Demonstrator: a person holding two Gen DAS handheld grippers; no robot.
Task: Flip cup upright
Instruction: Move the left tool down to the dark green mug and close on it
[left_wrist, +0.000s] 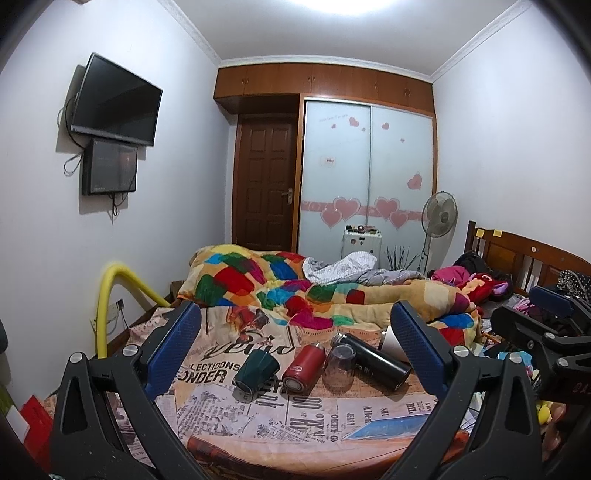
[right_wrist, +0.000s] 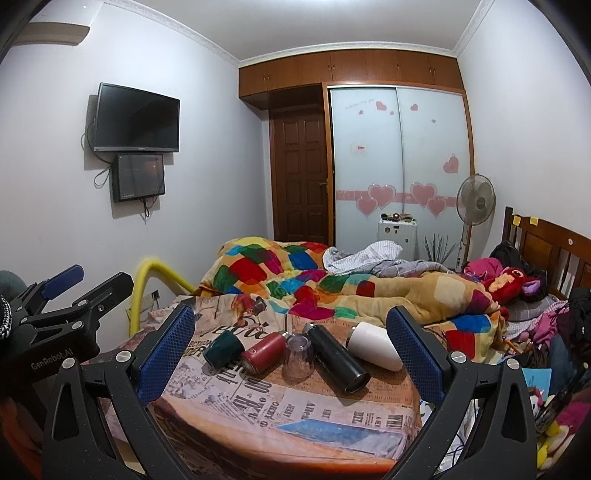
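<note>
So the cups are all in a row on the newspaper-print bedsheet, roughly dead centre between the fingers in both views. There's a dark green cup lying on its side, mouth toward the camera, at the 9 o'clock end of the row. Right beside it is a red flask, also tipped over, then a clear glass standing mouth-down, touching or nearly touching the red one. Next a black flask lying diagonally, and at the 3 o'clock end a white cup on its side, which the left wrist view mostly hides behind a blue finger pad.

The left gripper has its jaws spread wide with nothing between them, hovering short of the row. The right gripper is the same deal, wide apart and holding nothing.

Behind the row, at 12 o'clock, is a bunched-up patchwork blanket. Further back there's a sliding wardrobe with pink hearts, a standing fan and a wall TV at about 10 o'clock.
</note>
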